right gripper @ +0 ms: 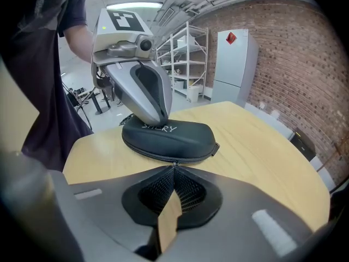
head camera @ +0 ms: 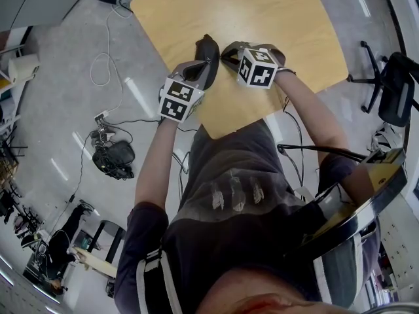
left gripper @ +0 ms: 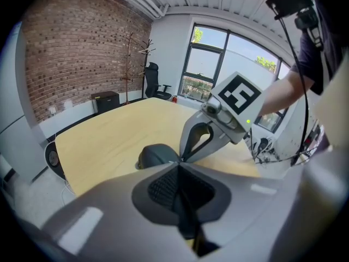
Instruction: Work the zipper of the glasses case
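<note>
Right gripper (right gripper: 175, 166) pinches zipper pull (right gripper: 175, 162) of glasses case (right gripper: 169, 138)

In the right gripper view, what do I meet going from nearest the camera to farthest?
Grey right gripper shut on small metal zipper pull → black oval glasses case → grey left gripper on its far side → white metal shelving rack.

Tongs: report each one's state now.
Left tongs: closed, tips on the glasses case.
Right tongs: closed on the zipper pull.
</note>
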